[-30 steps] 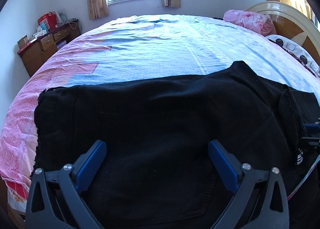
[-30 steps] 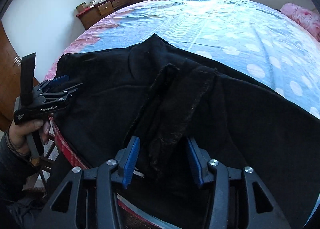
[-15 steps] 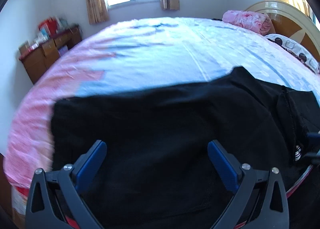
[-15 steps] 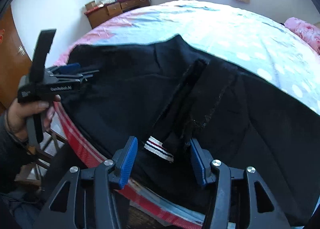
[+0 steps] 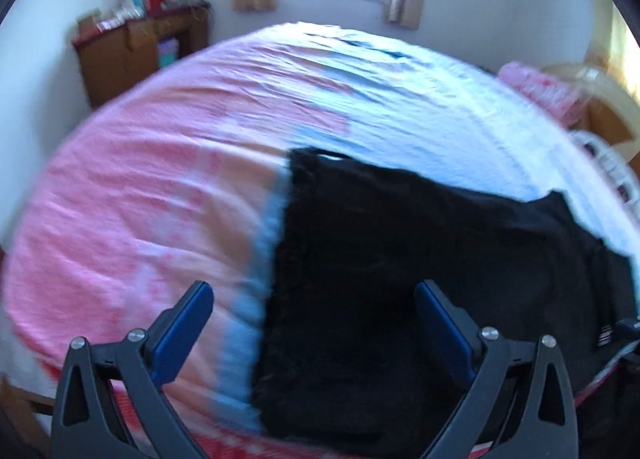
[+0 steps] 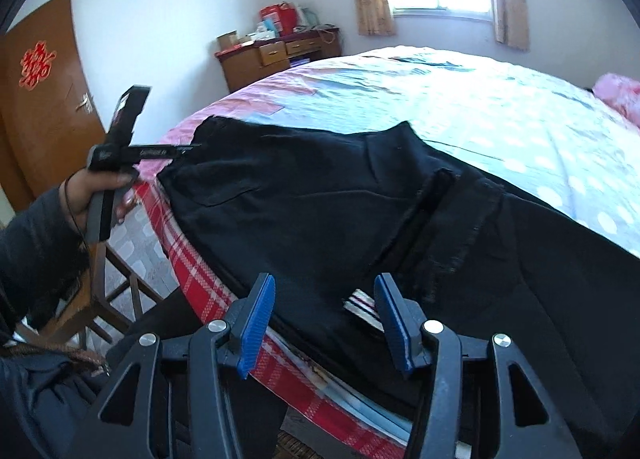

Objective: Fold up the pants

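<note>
The bed (image 6: pixel 500 107) is the biggest thing here, with a pink and blue sheet and a red checked edge at the near side. Your black pants (image 6: pixel 320 211) lie spread on it, close to that near edge and partly hanging over it. They look soft and floppy, a bit thick, so they will bend and sag when you lift them, and they should not slip much on the sheet. Take hold at an edge or corner where the cloth is flat, like the far left corner (image 6: pixel 208 127), not in the lumpy middle fold. A small striped tag (image 6: pixel 362 305) pokes out near you.

Far off to the left stands a wooden dresser (image 6: pixel 280 55) with boxes and bags on top; what is inside them is not clear.

Your left gripper (image 5: pixel 314 325) is wide apart and holds nothing, over the left edge of the pants. Your right gripper (image 6: pixel 326 325) is apart too, empty, just above the striped tag.
</note>
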{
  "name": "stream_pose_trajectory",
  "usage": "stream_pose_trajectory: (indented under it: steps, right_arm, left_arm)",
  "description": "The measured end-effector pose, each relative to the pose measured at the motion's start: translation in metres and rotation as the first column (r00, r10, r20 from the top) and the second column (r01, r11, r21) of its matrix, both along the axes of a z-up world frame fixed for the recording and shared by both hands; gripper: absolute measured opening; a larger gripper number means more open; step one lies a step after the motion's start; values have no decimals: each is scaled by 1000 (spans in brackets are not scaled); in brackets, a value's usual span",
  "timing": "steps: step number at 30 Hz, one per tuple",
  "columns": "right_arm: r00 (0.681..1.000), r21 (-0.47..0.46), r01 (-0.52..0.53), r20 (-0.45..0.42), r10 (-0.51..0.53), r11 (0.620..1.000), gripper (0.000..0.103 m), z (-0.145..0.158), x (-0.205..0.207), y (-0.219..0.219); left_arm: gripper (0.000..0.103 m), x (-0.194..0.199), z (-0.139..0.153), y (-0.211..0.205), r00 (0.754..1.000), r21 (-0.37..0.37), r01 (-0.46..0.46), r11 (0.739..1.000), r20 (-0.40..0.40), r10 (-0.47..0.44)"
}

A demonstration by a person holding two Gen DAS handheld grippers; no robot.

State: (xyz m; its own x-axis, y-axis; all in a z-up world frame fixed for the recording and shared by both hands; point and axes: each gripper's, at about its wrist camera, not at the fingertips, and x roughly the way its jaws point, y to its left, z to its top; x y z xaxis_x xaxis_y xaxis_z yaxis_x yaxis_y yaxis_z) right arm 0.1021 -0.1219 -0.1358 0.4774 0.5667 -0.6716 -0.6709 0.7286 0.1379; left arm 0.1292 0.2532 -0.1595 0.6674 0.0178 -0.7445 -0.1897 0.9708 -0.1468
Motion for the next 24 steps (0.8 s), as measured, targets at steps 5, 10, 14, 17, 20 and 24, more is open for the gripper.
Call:
stream_pose_trajectory:
  steps: [5,10,14,17,20,24]
  right_arm:
    - [1000,16,5,-20,-5,1000,54,-3,3,-3]
    - [998,35,31,-53,-29,999,54,-7,11,-2]
    - [998,48,40,-56,-37,998,54,-7,11,-1]
    - [998,54,46,-53,-43,997,54,-7,10,0]
    - [998,63,60,-38,-58,996,54,-3,9,-3]
    - [995,98,95,-31,-92,991,54,2,9,-15]
  left_arm:
    - [95,13,-13,-2,1000,-75,22,997,-9,-23]
    - [69,12,-12,-7,997,-97,74,993,12,-73]
    - [48,10,-5,-14,993,-103,115,988,7,-115]
    - [30,7,1,-11,995,-125,101,987,21,-99]
    - [21,-3,12,-8,995,-156,94,983,55,-87]
    - [19,-8,20,-12,994,-142,102,985,59,-94]
